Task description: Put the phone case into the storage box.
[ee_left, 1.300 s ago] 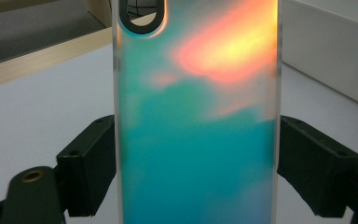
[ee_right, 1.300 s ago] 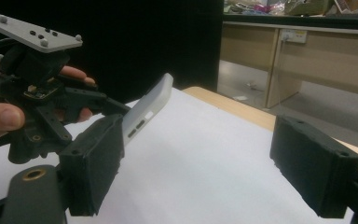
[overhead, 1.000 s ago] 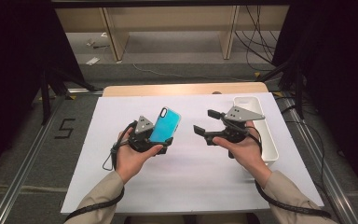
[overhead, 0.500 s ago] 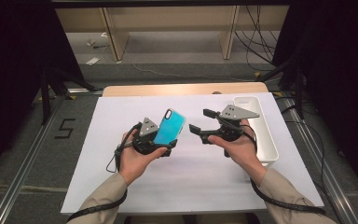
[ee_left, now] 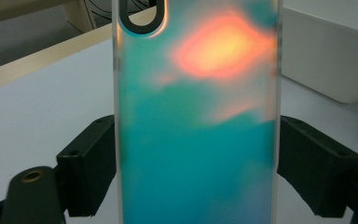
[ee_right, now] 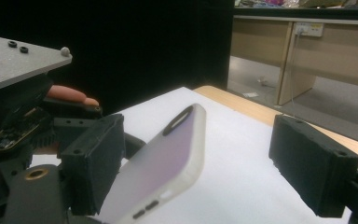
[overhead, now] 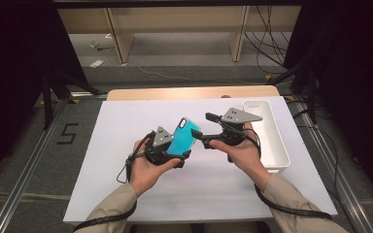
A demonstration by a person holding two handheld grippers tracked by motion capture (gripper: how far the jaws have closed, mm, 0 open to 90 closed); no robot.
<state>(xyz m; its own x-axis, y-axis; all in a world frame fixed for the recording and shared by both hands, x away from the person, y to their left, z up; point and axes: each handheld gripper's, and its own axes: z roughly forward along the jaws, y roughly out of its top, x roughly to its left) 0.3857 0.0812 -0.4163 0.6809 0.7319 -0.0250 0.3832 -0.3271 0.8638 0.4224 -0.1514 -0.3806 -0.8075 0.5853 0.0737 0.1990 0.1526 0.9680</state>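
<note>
The left gripper [overhead: 175,154] is clamping a teal translucent plastic phone case [overhead: 183,137] above the tabletop [overhead: 116,184]; the right gripper [overhead: 205,130] is approaching, jaws spread wide around its end. Handover seems unfinished.

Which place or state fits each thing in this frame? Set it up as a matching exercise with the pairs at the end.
Things:
1. phone case
2. white tray
3. right gripper
4. white sheet

Places or states:
a. spread over the table top
b. jaws open, nothing gripped
c. clamped by its long edges in the left gripper
d. at the table's right edge

Pairs: 1-c, 2-d, 3-b, 4-a
</note>
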